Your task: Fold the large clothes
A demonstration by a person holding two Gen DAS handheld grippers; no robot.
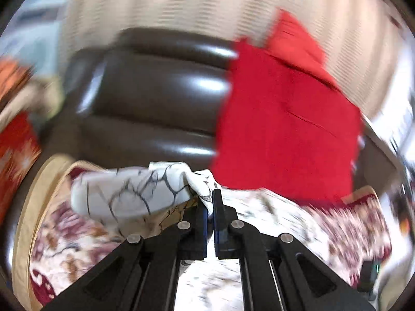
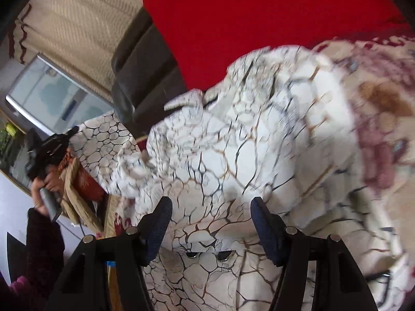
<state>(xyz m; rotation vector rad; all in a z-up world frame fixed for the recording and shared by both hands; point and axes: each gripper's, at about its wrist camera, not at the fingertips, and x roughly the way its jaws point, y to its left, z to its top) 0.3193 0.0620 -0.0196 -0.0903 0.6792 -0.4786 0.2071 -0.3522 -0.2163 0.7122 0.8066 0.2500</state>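
Left gripper (image 1: 213, 202) pinches a corner of the white garment (image 1: 124, 194), jaws pressed together on the cloth w/ a small tuft poking out above the tips. Fabric is pale white/cream, printed all over w/ a cracked-pebble pattern in thin black & tan lines; from the pinch it trails off to the left as a rounded, sagging fold. It hangs just above a floral cover (image 1: 77, 235), cream w/ maroon & brown blooms and a tan border. Behind: dark brown leather sofa (image 1: 155, 98), a red cloth (image 1: 285, 119) draped over its right side, beige curtain (image 1: 181, 2) at the back. Much of the left wrist view is motion-blurred.

Right wrist view: right gripper (image 2: 210, 223) has its blue-padded fingers (image 2: 262, 223) spread apart, the same garment bunched in creased heaps beneath & ahead of them; can't tell if the pads touch it. At far left a hand (image 2: 50, 181) in a dark sleeve holds the other gripper's handle.
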